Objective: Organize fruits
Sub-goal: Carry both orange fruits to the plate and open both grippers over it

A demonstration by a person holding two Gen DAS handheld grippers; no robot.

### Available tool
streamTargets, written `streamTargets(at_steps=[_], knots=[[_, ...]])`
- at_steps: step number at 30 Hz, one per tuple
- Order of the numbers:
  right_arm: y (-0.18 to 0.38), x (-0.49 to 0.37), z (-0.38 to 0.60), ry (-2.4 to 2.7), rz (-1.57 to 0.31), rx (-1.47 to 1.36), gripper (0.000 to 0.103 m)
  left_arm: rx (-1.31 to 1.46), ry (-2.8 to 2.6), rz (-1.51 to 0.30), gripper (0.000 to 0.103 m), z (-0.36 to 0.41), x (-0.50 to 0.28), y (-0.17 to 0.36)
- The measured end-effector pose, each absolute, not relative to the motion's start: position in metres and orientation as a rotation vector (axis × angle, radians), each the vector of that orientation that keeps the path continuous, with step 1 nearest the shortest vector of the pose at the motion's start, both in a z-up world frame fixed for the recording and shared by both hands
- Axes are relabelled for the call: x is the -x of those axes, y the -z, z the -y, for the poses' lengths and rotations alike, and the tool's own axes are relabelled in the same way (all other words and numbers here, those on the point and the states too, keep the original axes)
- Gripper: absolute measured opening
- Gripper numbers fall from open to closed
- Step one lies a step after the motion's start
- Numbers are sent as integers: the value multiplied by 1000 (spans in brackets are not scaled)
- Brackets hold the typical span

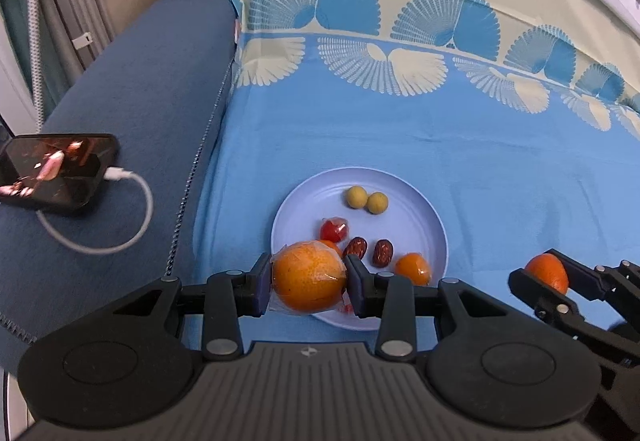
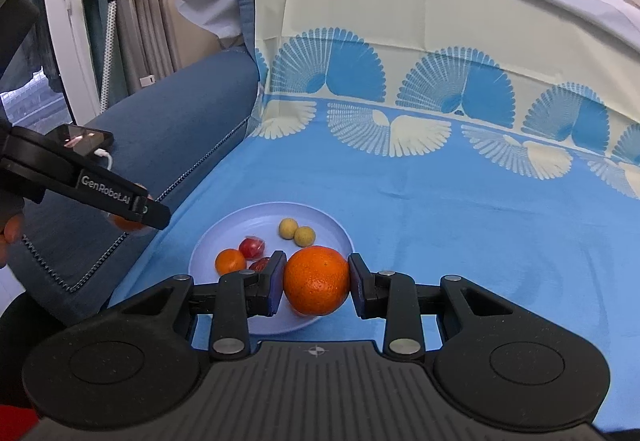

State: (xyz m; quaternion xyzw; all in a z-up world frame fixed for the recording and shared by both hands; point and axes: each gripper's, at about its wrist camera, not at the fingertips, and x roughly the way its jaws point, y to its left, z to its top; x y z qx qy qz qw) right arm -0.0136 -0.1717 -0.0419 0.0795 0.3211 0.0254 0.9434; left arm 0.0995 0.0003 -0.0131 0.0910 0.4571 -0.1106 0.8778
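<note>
We gripped a wrapped orange (image 1: 309, 278) in the left fingers (image 1: 308, 283) and an orange (image 2: 317, 279) in the right fingers (image 2: 317, 283), low center above the plate (image 1: 420, 201).

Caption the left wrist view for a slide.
Left tongs grip a plastic-wrapped orange over the fruit plate on blue cloth.

Even, soft indoor light, faint shadows, sharp centre, strong fisheye bending and dark vignette at the edges

red fruit (image 2: 260, 263) behind hand-held gripper finger
</note>
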Motion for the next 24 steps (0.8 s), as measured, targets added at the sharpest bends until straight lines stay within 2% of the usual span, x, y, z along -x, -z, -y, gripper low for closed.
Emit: streamTargets(at_steps=[24], knots=[[110, -96, 160, -126, -772, -88, 35, -265, 191, -1079, 42, 27, -199, 97]])
